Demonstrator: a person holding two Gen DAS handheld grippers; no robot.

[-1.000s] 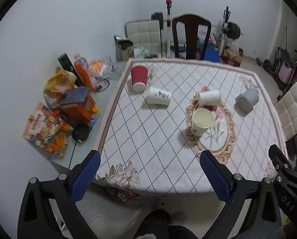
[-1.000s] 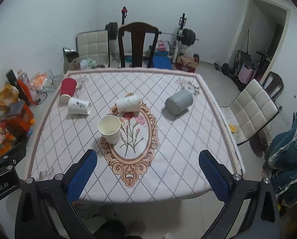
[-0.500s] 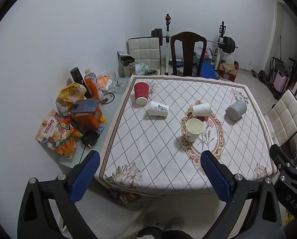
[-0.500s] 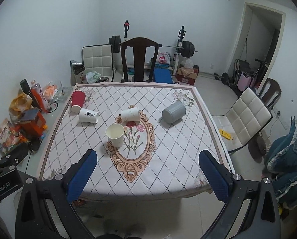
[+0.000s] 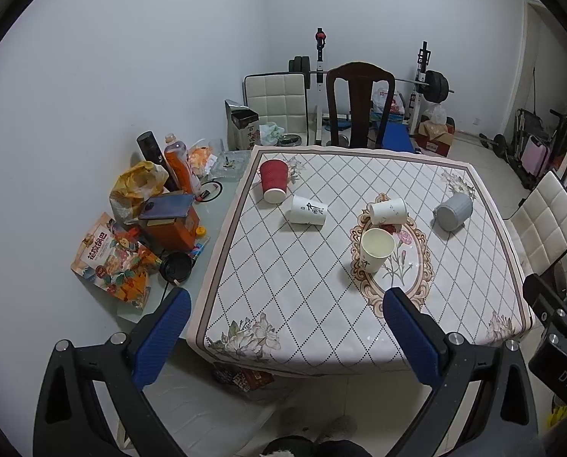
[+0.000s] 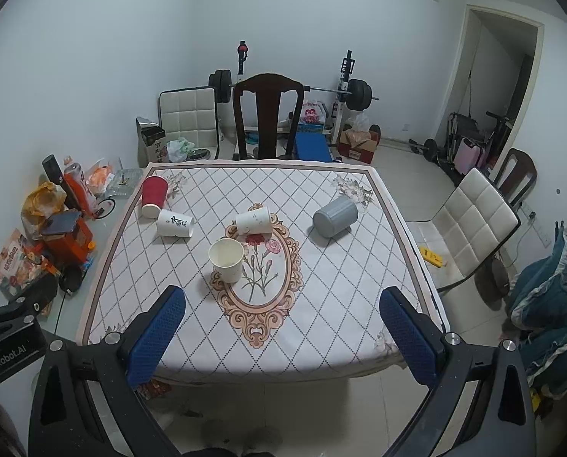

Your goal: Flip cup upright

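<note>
Several cups are on the patterned table (image 5: 283, 266). A cream paper cup (image 5: 376, 249) (image 6: 226, 259) stands upright near the middle. A white paper cup (image 5: 388, 210) (image 6: 254, 220) lies on its side behind it. Another white cup with dark writing (image 5: 308, 210) (image 6: 175, 223) lies on its side to the left. A red cup (image 5: 274, 181) (image 6: 154, 195) lies tipped at the far left. A grey cup (image 5: 453, 212) (image 6: 335, 216) lies on its side at the right. My left gripper (image 5: 283, 335) and right gripper (image 6: 283, 335) are open and empty, held back from the table's near edge.
A side surface left of the table holds bottles, snack bags and an orange box (image 5: 169, 224). A dark wooden chair (image 5: 359, 106) stands at the far edge, a white padded chair (image 6: 473, 224) at the right. Gym gear lines the back wall.
Both grippers have pulled back and up from the table, so the table and cups look smaller and farther. The cups have not moved.
</note>
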